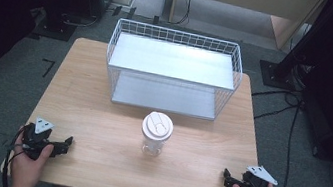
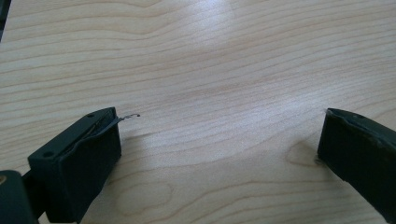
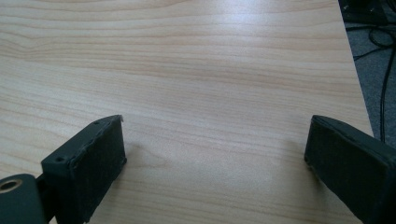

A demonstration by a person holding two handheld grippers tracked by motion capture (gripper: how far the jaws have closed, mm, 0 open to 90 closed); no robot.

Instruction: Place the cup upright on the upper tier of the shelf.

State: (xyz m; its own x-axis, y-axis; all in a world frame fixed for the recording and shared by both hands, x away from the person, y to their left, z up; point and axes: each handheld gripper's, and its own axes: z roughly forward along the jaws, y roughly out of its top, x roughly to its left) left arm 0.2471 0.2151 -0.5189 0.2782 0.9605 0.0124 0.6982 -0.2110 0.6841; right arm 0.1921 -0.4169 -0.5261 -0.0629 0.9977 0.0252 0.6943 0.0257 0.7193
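Both tongs sit at the near edge of the counter (image 1: 100, 113), and I hold nothing in either: the left tongs (image 1: 67, 142) and the right tongs (image 1: 226, 176) have their jaws spread wide, with bare wood grain between them in both gripper views. Between them and a little farther out, the clear plastic jar (image 1: 156, 133) stands upright near the middle of the counter, its white lid (image 1: 158, 124) on top. I judge it light, stiff and empty, with smooth walls that may slip, so I would grip the body just below the lid, squarely and gently. Beyond it stands the white wire shelf rack (image 1: 174, 69), well apart from the jar.
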